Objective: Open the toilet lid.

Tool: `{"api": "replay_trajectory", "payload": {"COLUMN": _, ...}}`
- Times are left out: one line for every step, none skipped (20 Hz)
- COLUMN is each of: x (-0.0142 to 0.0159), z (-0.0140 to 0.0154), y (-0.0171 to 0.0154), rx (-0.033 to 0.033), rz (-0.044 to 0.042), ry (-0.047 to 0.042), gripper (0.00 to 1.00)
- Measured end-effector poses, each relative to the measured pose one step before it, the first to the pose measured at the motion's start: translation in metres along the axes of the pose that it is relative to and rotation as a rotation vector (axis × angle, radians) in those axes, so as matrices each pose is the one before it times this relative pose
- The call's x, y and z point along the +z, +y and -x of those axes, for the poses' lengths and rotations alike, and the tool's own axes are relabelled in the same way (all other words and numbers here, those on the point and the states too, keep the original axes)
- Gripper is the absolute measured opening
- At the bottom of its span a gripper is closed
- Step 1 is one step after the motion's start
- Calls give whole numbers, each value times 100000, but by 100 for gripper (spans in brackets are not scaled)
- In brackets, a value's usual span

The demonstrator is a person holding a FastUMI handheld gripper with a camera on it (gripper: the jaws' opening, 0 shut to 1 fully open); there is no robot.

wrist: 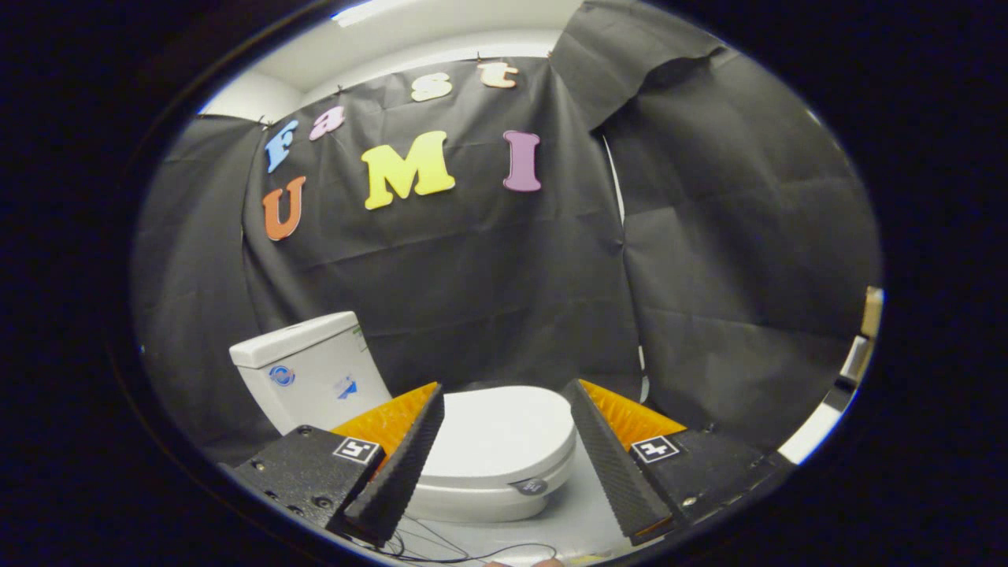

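I see the gripper (504, 394) with its jaws spread wide, holding nothing. The white toilet lid (504, 433) lies closed on the bowl, framed between the two fingers and just beyond them. The cistern (311, 370) stands behind it, against the black cloth wall (488, 283).

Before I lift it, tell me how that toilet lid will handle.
The toilet lid lies shut and looks like smooth, glossy moulded plastic, so probably stiff but slippery. It likely swings up toward the tank rather than lifting free. The gripper is open, its fingers either side of the lid.
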State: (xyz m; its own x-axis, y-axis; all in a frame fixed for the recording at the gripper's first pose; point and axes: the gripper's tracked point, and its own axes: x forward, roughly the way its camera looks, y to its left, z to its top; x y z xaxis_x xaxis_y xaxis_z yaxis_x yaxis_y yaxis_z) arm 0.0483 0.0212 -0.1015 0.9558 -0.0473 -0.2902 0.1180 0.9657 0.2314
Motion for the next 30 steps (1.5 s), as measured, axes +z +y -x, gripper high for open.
{"api": "replay_trajectory", "payload": {"x": -1312, "z": -704, "y": -86, "rx": 513, "rz": -4272, "ry": 3172, "gripper": 100}}
{"api": "replay_trajectory", "payload": {"x": -1271, "z": -678, "y": 59, "rx": 1185, "rz": -5176, "ry": 3499, "gripper": 100}}
{"api": "replay_trajectory", "payload": {"x": -1207, "z": -639, "y": -22, "rx": 1036, "rz": -6084, "ry": 3534, "gripper": 100}}
{"api": "replay_trajectory", "payload": {"x": -1378, "z": -929, "y": -84, "rx": 1035, "rz": -6177, "ry": 4333, "gripper": 100}}
{"api": "replay_trajectory", "payload": {"x": -1315, "z": -1100, "y": -441, "rx": 202, "rz": -5777, "ry": 3686, "gripper": 100}}
{"api": "replay_trajectory", "payload": {"x": -723, "z": -838, "y": -553, "rx": 213, "rz": -4320, "ry": 2415, "gripper": 100}}
{"api": "replay_trajectory", "payload": {"x": -453, "z": -632, "y": -719, "rx": -920, "rz": -2807, "ry": 1085, "gripper": 99}}
{"api": "replay_trajectory", "payload": {"x": -414, "z": -649, "y": -658, "rx": -1053, "rz": -1291, "ry": 863, "gripper": 99}}
{"api": "replay_trajectory", "payload": {"x": -515, "z": -574, "y": -408, "rx": -1100, "rz": -261, "ry": 876, "gripper": 99}}
{"api": "replay_trajectory", "payload": {"x": -346, "z": -631, "y": -512, "rx": -1053, "rz": 102, "ry": 830, "gripper": 99}}
{"api": "replay_trajectory", "payload": {"x": -289, "z": -541, "y": -497, "rx": -1212, "rz": -584, "ry": 1280, "gripper": 99}}
{"api": "replay_trajectory", "payload": {"x": -230, "z": -616, "y": -460, "rx": -564, "rz": -1951, "ry": 1516, "gripper": 99}}
{"api": "replay_trajectory", "payload": {"x": -48, "z": -570, "y": -596, "rx": -471, "rz": -2946, "ry": 1411, "gripper": 99}}
{"api": "replay_trajectory", "payload": {"x": -174, "z": -573, "y": -638, "rx": -294, "rz": -3062, "ry": 1513, "gripper": 99}}
{"api": "replay_trajectory", "payload": {"x": -595, "z": -596, "y": -579, "rx": -518, "rz": -2436, "ry": 1566, "gripper": 99}}
{"api": "replay_trajectory", "payload": {"x": -392, "z": -515, "y": -647, "rx": -779, "rz": -1742, "ry": 1590, "gripper": 99}}
{"api": "replay_trajectory", "payload": {"x": -595, "z": -563, "y": -468, "rx": -1069, "rz": -1252, "ry": 1840, "gripper": 99}}
{"api": "replay_trajectory", "payload": {"x": -375, "z": -562, "y": -459, "rx": -844, "rz": -1559, "ry": 1522, "gripper": 99}}
{"api": "replay_trajectory", "payload": {"x": -219, "z": -443, "y": -373, "rx": -143, "rz": -2006, "ry": 1326, "gripper": 99}}
{"api": "replay_trajectory", "payload": {"x": -445, "z": -390, "y": -352, "rx": 559, "rz": -3142, "ry": 2289, "gripper": 99}}
{"api": "replay_trajectory", "payload": {"x": -308, "z": -136, "y": -352, "rx": 772, "rz": -4045, "ry": 1794, "gripper": 99}}
{"api": "replay_trajectory", "payload": {"x": -225, "z": -439, "y": -342, "rx": 7, "rz": -3415, "ry": 1228, "gripper": 99}}
{"api": "replay_trajectory", "payload": {"x": -211, "z": -445, "y": -442, "rx": -314, "rz": -2300, "ry": 857, "gripper": 99}}
{"api": "replay_trajectory", "payload": {"x": -132, "z": -444, "y": -390, "rx": -404, "rz": -1527, "ry": 800, "gripper": 98}}
{"api": "replay_trajectory", "payload": {"x": -113, "z": -467, "y": -150, "rx": 39, "rz": -1360, "ry": 729, "gripper": 98}}
{"api": "replay_trajectory", "payload": {"x": -185, "z": -512, "y": -269, "rx": -170, "rz": -1379, "ry": 1477, "gripper": 98}}
{"api": "replay_trajectory", "payload": {"x": -330, "z": -350, "y": -236, "rx": -341, "rz": -1700, "ry": 1722, "gripper": 97}}
{"api": "replay_trajectory", "payload": {"x": -486, "z": -452, "y": -425, "rx": -779, "rz": -1743, "ry": 2169, "gripper": 96}}
{"api": "replay_trajectory", "payload": {"x": -245, "z": -328, "y": -420, "rx": -1069, "rz": -2042, "ry": 1759, "gripper": 92}}
{"api": "replay_trajectory", "payload": {"x": -458, "z": -423, "y": -310, "rx": -626, "rz": -2237, "ry": 2347, "gripper": 90}}
